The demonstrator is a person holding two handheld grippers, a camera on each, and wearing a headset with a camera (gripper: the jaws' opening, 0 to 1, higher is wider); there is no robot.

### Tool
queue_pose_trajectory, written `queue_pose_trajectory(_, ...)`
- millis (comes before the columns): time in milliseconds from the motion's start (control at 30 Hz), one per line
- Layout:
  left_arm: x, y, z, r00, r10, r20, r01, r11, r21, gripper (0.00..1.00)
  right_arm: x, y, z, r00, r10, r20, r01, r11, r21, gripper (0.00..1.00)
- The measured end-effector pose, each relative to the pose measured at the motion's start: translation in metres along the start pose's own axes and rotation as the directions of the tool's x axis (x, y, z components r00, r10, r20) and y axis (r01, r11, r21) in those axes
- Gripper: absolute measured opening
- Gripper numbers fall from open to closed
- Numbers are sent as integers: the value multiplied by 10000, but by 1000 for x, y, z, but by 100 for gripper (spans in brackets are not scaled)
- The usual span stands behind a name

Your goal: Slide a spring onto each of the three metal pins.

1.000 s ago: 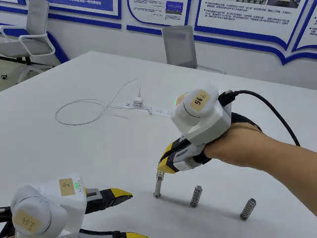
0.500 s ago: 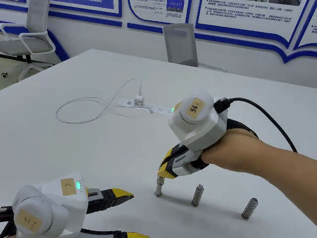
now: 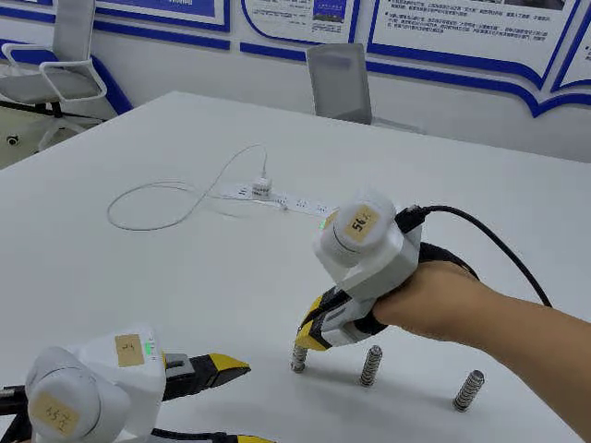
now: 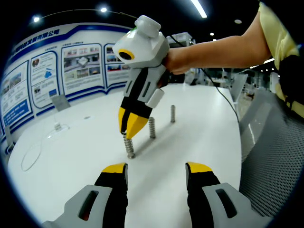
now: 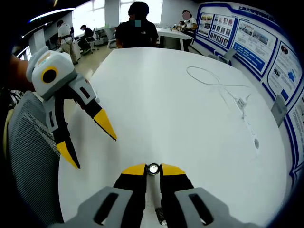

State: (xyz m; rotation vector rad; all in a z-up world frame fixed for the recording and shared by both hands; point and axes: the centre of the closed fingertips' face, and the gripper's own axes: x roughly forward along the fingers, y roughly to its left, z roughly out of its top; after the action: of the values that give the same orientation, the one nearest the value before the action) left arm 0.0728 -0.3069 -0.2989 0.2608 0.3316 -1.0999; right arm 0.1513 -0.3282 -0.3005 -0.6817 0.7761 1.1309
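- The white table (image 3: pixel 185 277) is broad and mostly bare. Its top is matte and clean, and it runs back toward a wall of blue-bordered notice boards (image 3: pixel 443 28).
- A thin white cable (image 3: pixel 166 198) loops across the far part of the table and ends at a small power strip (image 3: pixel 277 201).
- A grey chair (image 3: pixel 340 83) stands at the table's far edge. A white office chair (image 3: pixel 55 65) sits off to the left on the floor.
- In the right gripper view, a few people sit around a far table (image 5: pixel 137 23) deeper in the room.
- Three pins stand in a row near the front edge of the table, each upright and well apart from the next.
- The right gripper (image 3: pixel 311 339) points down at the first pin (image 3: pixel 298 358). Its yellow tips are clenched around the pin's top, with a spring (image 4: pixel 128 145) coiled on the shaft just beneath them.
- The middle pin (image 3: pixel 371 365) and the end pin (image 3: pixel 470 389) each wear a spring along their full height.
- A black lead (image 3: pixel 489 235) trails back from the right gripper over the person's arm.
- The left gripper (image 4: pixel 156 167) hangs low over the near edge of the table. Its jaws are spread and hold nothing, and they point toward the pins from a short way off.
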Motion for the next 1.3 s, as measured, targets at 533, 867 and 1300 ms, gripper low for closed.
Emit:
queue_pose_trajectory(533, -1, 1, -2, 10000, 20, -18, -20, 10000, -40, 50, 12, 10, -4, 9997, 164, -173, -165, 9998, -62, 12)
queue_pose_trajectory(867, 1, 1, -1, 10000, -1, -4, 1, 10000, -77, 51, 14, 10, -4, 9998, 181, -128, -183, 9997, -138, 13)
queue_pose_trajectory(1300, 3, 2, 1, 10000, -10, 32, 10, 10000, -40, 51, 7, 7, -6, 10000, -36, 71, 36, 10000, -77, 21)
